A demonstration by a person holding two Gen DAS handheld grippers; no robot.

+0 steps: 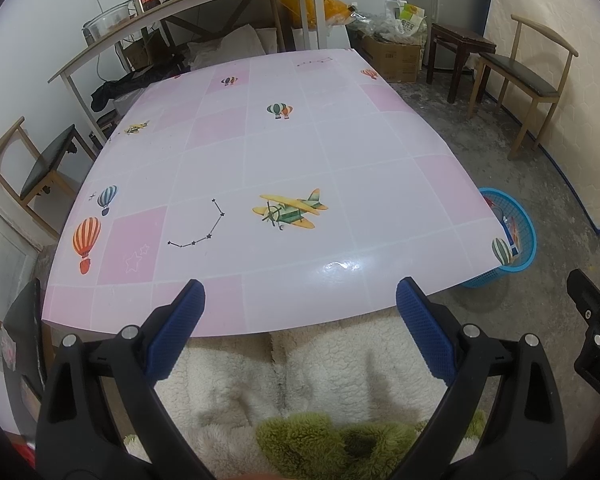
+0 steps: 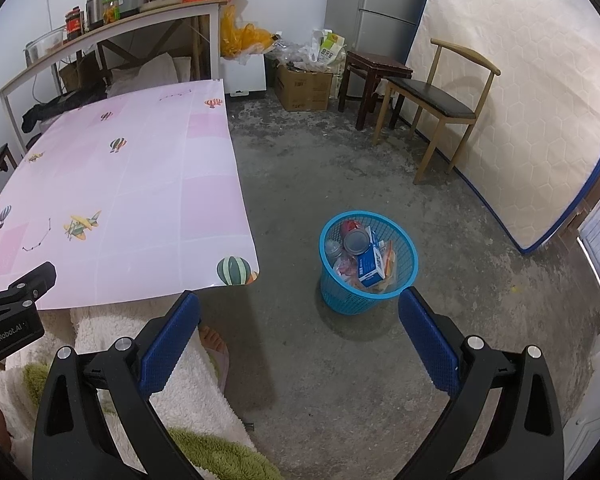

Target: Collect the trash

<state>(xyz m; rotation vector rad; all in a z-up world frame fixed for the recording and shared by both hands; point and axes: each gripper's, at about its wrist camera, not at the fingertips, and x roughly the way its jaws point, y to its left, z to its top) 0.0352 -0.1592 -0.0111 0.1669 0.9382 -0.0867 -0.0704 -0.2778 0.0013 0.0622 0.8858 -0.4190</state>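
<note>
A blue mesh wastebasket stands on the concrete floor right of the table; it holds a can, a blue-and-white carton and plastic wrappers. In the left wrist view the same basket peeks out past the table's right edge. My right gripper hovers open above the floor just in front of the basket, holding nothing. Over the near edge of the pink table my left gripper is open too, with nothing between its blue pads. No loose trash shows on the tabletop.
A person's fluffy white and green clothing and a bare foot are below the grippers. A wooden chair, a dark stool, a cardboard box, a fridge and a leaning mattress line the right side. A cluttered shelf table stands behind.
</note>
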